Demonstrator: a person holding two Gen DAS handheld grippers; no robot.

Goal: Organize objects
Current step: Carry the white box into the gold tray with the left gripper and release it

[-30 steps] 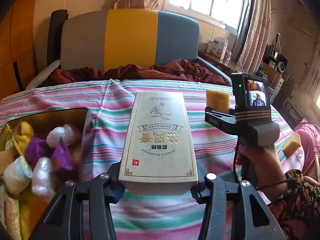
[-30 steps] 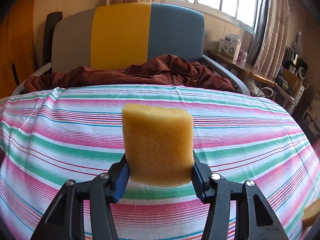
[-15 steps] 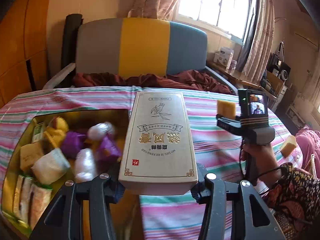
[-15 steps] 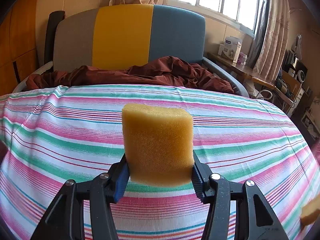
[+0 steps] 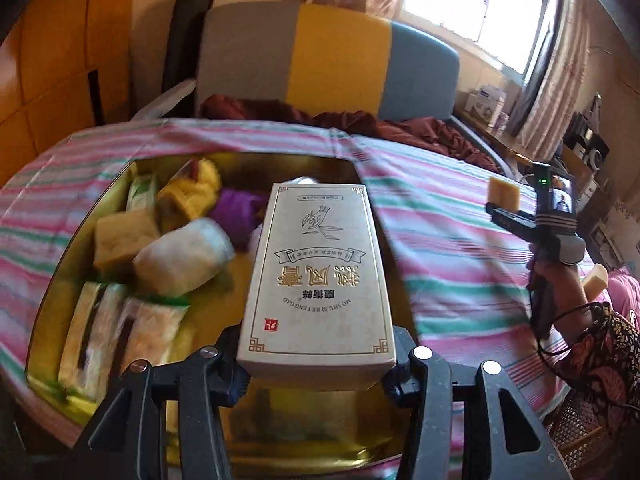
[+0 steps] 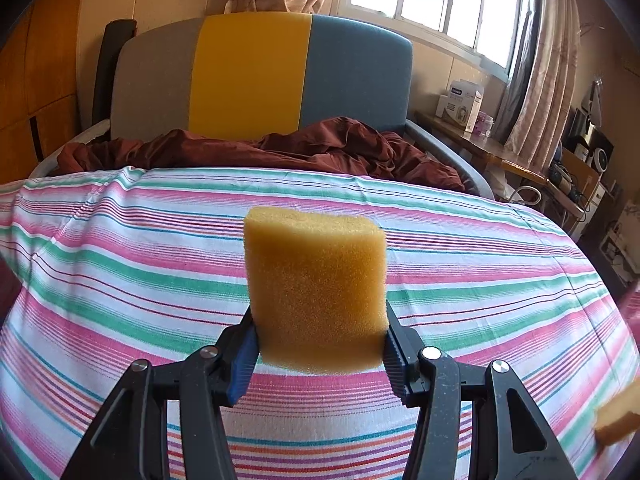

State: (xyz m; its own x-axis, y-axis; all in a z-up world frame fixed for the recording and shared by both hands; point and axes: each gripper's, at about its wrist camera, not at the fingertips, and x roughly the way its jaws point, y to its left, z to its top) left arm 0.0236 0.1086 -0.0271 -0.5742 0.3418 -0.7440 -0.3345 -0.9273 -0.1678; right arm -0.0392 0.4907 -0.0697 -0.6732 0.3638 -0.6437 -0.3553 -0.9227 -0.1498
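Left wrist view: we clamp the box between our fingers, right gripper squeezes the sponge; the box may slip into the tin below.

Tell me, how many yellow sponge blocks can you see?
2. One sponge block is clamped in the right gripper; a second sponge lies near the striped bedspread's right edge. Others may be hidden.
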